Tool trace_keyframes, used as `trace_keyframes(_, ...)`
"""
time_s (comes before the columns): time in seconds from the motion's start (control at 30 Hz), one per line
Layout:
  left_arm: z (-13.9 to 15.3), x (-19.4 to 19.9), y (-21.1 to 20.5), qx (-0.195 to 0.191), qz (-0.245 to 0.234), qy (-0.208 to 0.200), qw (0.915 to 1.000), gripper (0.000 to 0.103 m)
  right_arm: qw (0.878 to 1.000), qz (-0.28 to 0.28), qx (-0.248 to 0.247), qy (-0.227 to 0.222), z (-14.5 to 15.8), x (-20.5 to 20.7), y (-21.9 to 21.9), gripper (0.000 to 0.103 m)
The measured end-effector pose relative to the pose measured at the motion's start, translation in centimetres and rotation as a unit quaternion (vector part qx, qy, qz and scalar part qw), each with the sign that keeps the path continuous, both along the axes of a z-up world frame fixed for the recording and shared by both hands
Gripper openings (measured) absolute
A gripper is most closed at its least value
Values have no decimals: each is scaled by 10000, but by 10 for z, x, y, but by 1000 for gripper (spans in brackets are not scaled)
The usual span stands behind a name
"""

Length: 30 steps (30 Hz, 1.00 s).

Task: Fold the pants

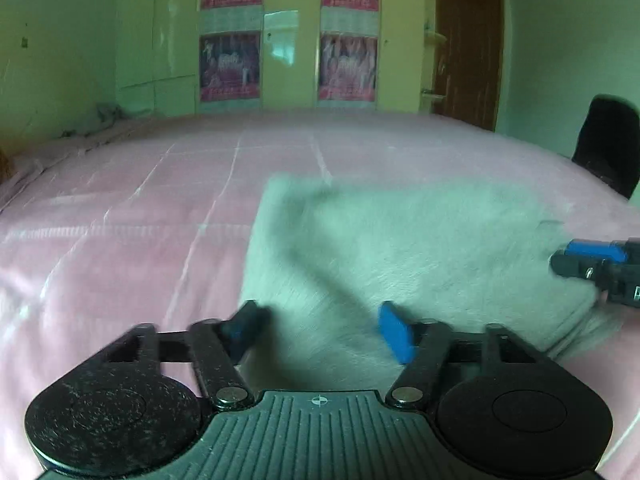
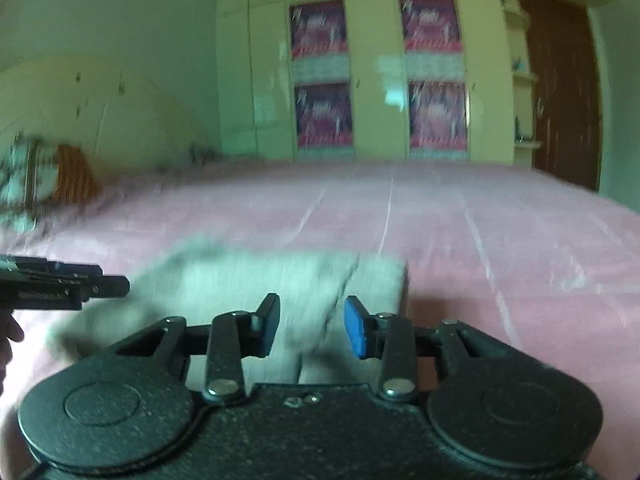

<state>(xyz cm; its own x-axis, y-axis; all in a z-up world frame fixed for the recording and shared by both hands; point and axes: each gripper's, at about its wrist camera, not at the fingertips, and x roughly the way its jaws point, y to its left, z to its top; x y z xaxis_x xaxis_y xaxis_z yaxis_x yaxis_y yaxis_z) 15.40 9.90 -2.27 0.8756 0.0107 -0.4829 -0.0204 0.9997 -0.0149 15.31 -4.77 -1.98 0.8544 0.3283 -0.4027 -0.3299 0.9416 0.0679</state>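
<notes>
Pale grey-green pants (image 1: 400, 248) lying as a compact rectangular bundle on the pink bed (image 1: 120, 240), lower centre to right in the left wrist view, lower centre-left in the right wrist view, with one diagonal crease across the top and no loose leg visible. Left gripper (image 1: 320, 332) with fingers spread apart over the near edge of the cloth, right gripper (image 2: 312, 328) likewise parted just above its near right portion, neither pinching fabric. Judged nearly finished: main folds apparently made, perhaps one last fold or smoothing left, though blur hides layer count.
</notes>
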Motion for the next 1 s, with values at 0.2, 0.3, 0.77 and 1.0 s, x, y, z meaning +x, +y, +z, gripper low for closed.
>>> trace_keyframes(0.2, 20, -19, 13, -306, 300, -492, 9979, 72, 9998, -150, -98, -92, 8, -9, 5, 36)
trace_keyframes(0.3, 18, -28, 12, -283, 357, -609, 9971, 72, 9990, -110, 181, -393, 18, -24, 1, 36)
trace_keyframes(0.77, 0, -31, 0, 61, 385, -227, 9990, 72, 9979, 29, -371, -531, 5, -37, 20, 37)
trace_keyframes(1.0, -5, -35, 2, -10, 417, -241, 9988, 79, 9931, -50, -1105, -401, -14, -29, 36, 39)
